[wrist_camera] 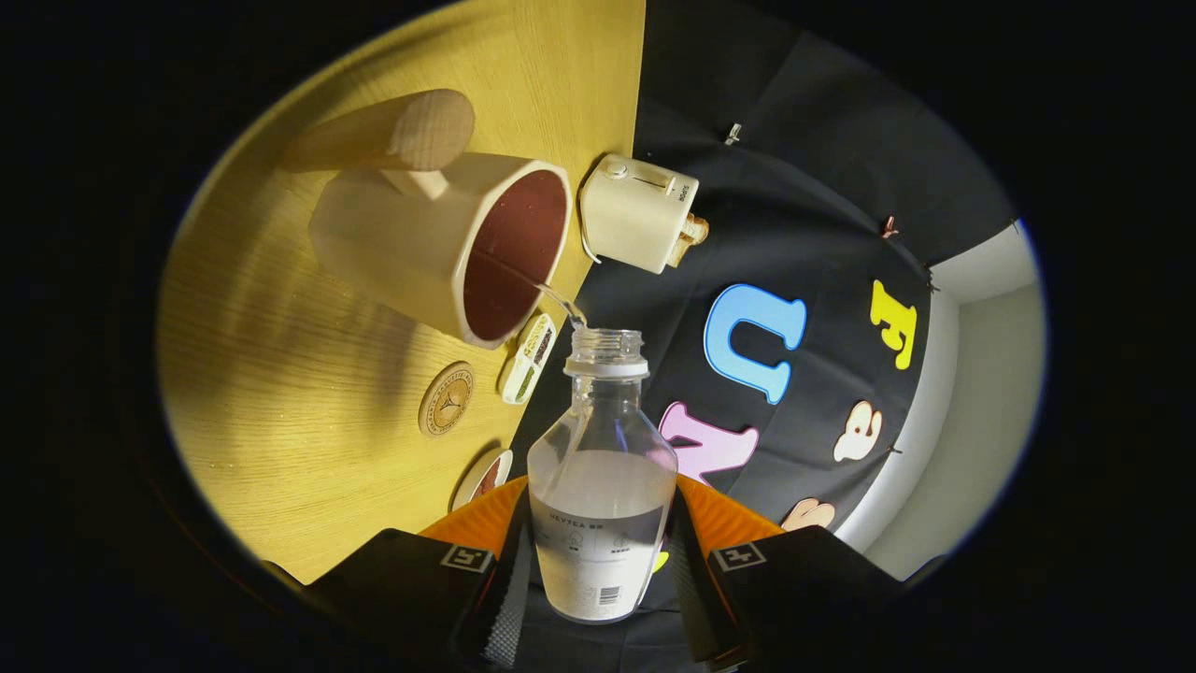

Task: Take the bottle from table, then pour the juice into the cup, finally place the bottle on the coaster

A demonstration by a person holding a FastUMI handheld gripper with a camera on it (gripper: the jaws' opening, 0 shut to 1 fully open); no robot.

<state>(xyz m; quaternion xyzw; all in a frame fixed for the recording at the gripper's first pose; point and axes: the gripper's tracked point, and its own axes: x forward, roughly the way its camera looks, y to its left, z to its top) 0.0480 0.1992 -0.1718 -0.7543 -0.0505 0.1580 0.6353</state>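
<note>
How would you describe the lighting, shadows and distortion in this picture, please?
Gripper view: warm light falls on the wooden table, where the cup casts a soft shadow; the fisheye lens curves the table's edge; the clear bottle, clamped between the gripper fingers, looks sharp, with faint glints on its neck; the thin pouring stream is slightly blurred.

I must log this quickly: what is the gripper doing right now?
Gripper: shut on the bottle, tilted and pouring a thin stream into the cup.
</note>
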